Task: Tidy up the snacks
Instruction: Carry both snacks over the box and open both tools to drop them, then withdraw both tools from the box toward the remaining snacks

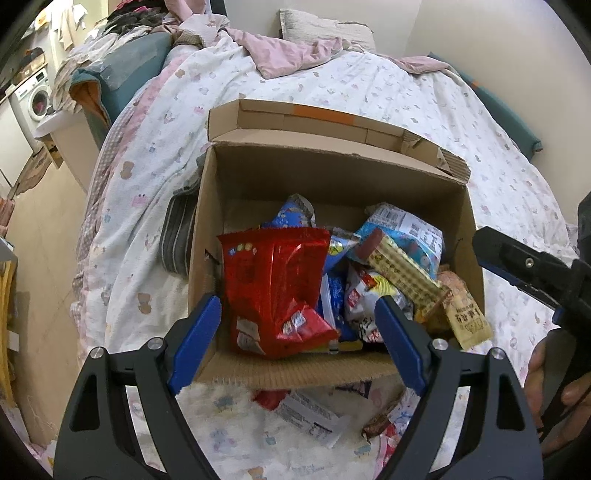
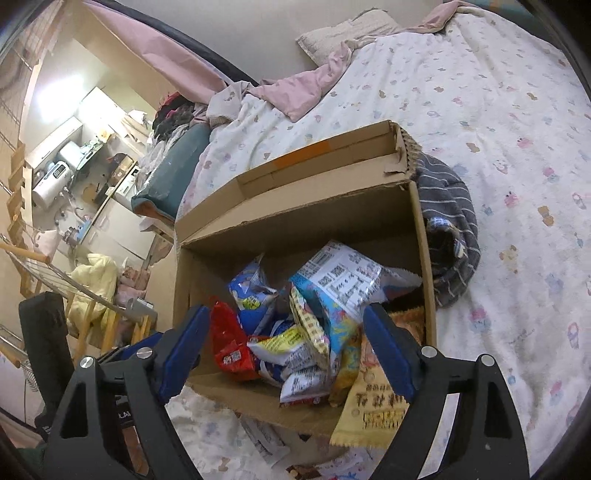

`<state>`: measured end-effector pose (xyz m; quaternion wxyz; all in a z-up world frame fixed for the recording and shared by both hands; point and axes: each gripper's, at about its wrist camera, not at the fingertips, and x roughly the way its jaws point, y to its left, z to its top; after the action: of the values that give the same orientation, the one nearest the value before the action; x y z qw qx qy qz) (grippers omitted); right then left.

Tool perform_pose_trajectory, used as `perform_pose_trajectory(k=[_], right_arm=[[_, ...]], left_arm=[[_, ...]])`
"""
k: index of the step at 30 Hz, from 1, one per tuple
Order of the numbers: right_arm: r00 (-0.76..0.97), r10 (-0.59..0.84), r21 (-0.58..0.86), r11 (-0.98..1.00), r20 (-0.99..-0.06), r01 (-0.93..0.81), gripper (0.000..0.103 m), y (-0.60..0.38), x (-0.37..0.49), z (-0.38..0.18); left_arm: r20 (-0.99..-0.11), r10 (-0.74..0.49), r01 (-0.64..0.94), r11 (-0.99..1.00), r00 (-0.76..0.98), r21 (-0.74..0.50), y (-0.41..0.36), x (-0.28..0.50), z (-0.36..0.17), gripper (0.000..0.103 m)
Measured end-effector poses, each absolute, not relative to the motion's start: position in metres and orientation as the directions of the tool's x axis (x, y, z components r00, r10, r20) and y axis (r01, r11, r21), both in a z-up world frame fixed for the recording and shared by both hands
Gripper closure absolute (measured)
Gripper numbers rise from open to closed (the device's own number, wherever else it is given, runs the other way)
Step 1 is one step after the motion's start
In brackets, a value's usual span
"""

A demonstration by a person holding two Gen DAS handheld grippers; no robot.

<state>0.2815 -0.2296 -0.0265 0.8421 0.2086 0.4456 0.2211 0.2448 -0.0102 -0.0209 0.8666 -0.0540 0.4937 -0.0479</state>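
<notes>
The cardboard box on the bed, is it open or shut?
Open: the cardboard box has its flap folded back, and snack packets show inside.

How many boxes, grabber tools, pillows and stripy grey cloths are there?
Cardboard box: 1
Grabber tools (left gripper, right gripper): 2
Pillow: 1
Striped grey cloth: 1
Total: 5

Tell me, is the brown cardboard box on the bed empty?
No, the brown cardboard box holds many snack packets, among them a large red foil packet.
</notes>
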Motion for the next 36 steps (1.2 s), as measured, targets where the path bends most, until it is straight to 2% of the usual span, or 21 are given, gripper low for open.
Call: perform_pose_trajectory(k=[19, 36], right_arm=[[0.487, 0.518, 0.522, 0.841, -0.703, -0.142, 0.016, -0.245, 0.208, -0.028], [0.382, 0.462, 0.481, 0.875, -0.8, -0.051, 0.015, -0.257, 0.16, -0.075]], left_arm=[[-0.86, -0.129, 0.019, 0.99, 0.494, -0.138, -0.004, 0.191, -0.017, 0.02], [-0.893, -0.12, -0.034, 0.988, 0.434, -0.149, 0.004, 0.144, -0.044, 0.02]])
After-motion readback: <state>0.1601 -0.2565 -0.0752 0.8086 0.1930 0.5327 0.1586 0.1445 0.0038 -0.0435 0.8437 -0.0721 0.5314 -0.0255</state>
